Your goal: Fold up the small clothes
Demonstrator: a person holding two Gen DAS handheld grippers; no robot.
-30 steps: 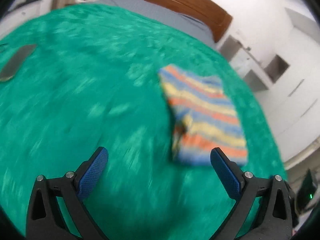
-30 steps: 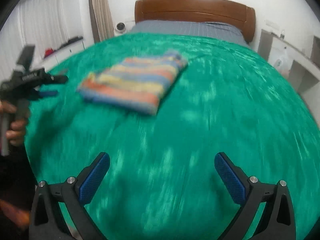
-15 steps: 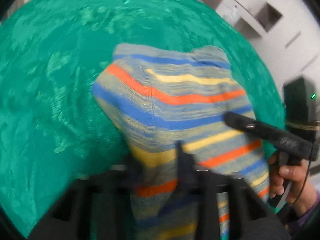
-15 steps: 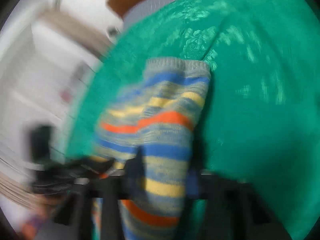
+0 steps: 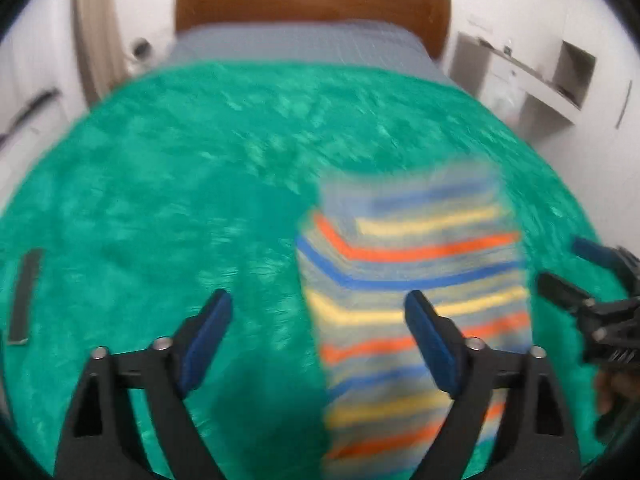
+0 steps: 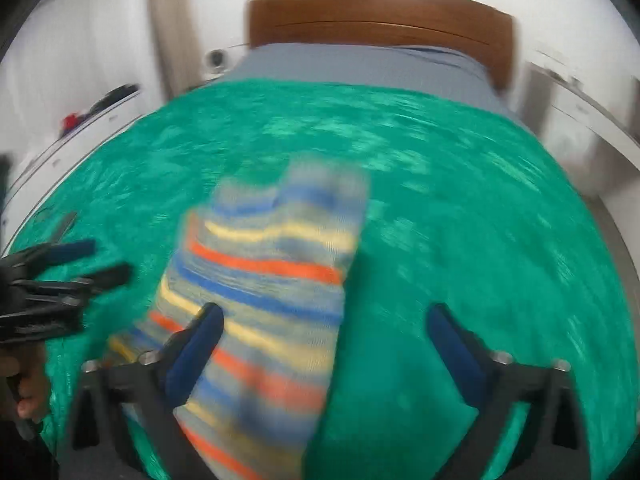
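A: It is a bedroom: a wooden headboard [image 5: 312, 4] runs across the top of both views, with a grey sheet [image 5: 296, 46] beneath it and a green blanket [image 5: 160, 184] filling most of each frame.

B: And the task's thing?

A: The striped garment [image 5: 412, 264] lies on the blanket, right of centre in the left wrist view and left of centre in the right wrist view [image 6: 272, 280]. It looks folded into a narrow stack, so the fold seems largely done. Whether another fold or some tidying is left, the blur makes hard to judge.

B: What of the fingers?

A: The left gripper [image 5: 318, 340] has just been opening and now stands spread wide; one blue pad overlaps the garment in the picture, but nothing is pinched between the pads. The right gripper [image 6: 324, 348] has likewise just been opening and stands wide, its left pad over the cloth and its right pad over bare blanket, gripping nothing.

B: Anything else there?

A: A dark strip [image 5: 24, 296] lies on the blanket at the left edge of the left wrist view.
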